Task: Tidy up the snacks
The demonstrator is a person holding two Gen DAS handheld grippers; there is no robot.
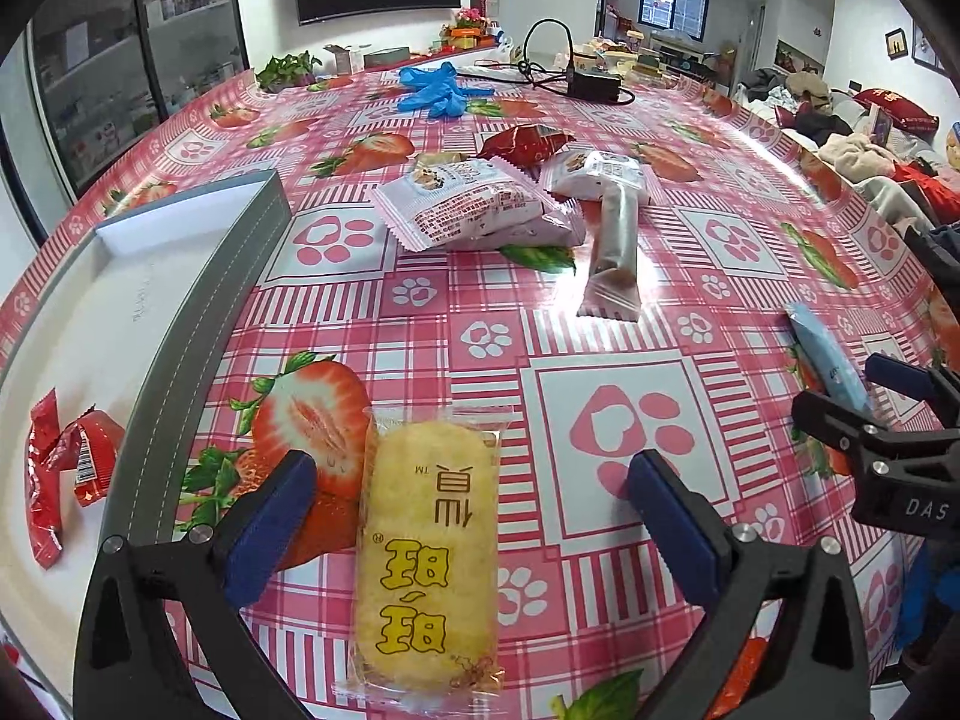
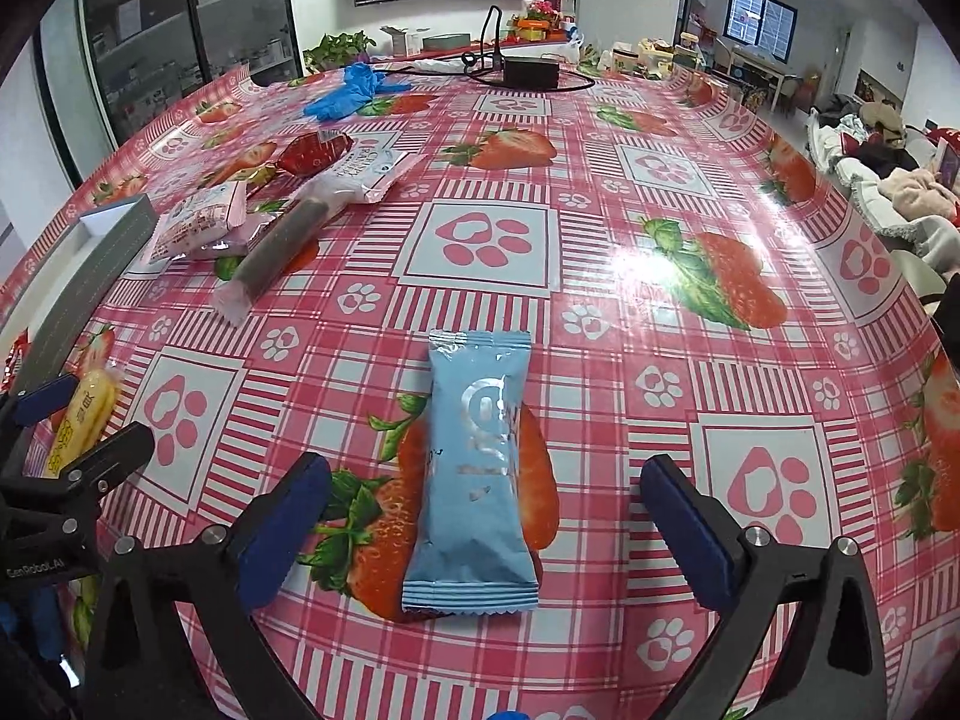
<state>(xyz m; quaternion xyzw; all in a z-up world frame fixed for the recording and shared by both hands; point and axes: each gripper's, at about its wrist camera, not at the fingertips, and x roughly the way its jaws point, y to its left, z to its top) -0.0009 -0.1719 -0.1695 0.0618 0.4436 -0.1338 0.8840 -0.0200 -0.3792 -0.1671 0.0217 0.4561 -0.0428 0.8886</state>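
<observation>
My left gripper stands open over a yellow rice cracker packet lying flat on the strawberry tablecloth; neither blue pad touches it. My right gripper is open around a light blue snack packet, its pads well apart from the wrapper. In the left wrist view the right gripper shows at the right edge beside the blue packet. A grey-rimmed white box at the left holds red candy wrappers. Further back lie white-pink packets, a long stick packet and a red packet.
Blue gloves and a black power adapter with cables lie at the table's far end, with a potted plant beyond. A sofa piled with clothes stands past the right edge. The left gripper shows at the right wrist view's left edge.
</observation>
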